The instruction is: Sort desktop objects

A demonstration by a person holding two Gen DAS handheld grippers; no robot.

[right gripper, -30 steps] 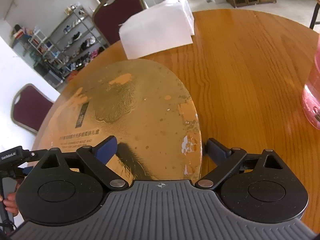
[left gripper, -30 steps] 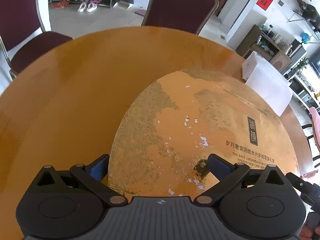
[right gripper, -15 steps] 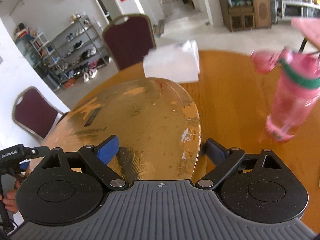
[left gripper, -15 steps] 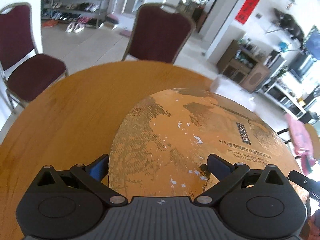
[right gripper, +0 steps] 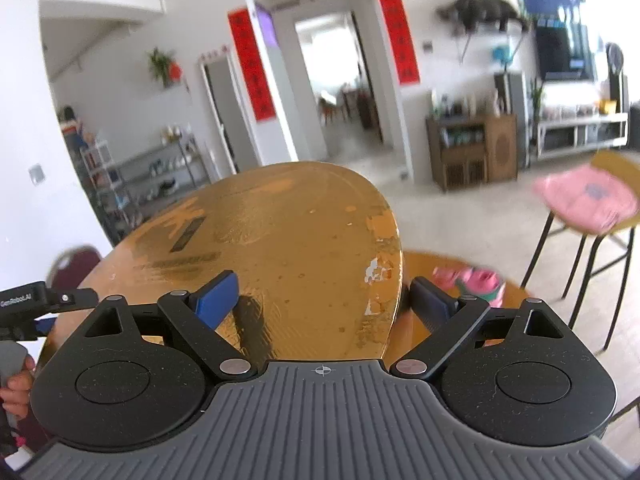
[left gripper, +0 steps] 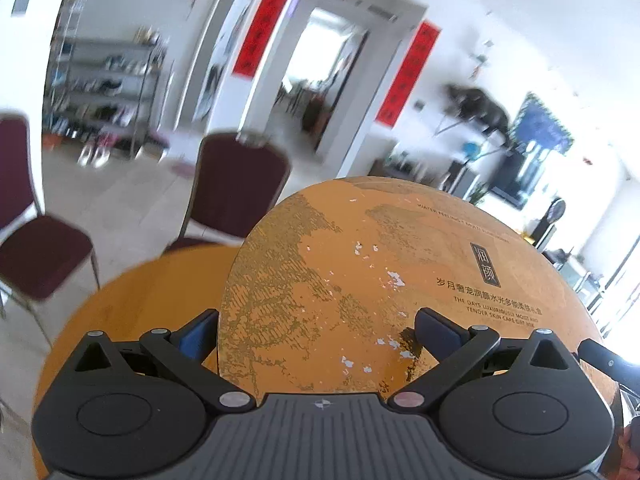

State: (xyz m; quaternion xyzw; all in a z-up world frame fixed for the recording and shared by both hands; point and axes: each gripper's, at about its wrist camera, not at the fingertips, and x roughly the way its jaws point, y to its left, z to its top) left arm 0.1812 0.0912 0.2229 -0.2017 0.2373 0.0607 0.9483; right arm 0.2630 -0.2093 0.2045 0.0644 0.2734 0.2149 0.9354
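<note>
Both grippers gripped a round gold gift box: the left gripper [left gripper: 316, 332] straddled its left rim, one finger on the lid and one outside the edge, and the right gripper [right gripper: 324, 300] clamped its right rim likewise. The gold gift box [left gripper: 400, 280] was held raised and tilted above the wooden worktop [left gripper: 140, 304]. A pink bottle [right gripper: 476, 280] stood beyond on the worktop. Judged step: two-handed carrying of the box. The next move would call for level, synchronised travel to a placement spot not in view.

Bright daylight, blurred fisheye background
</note>
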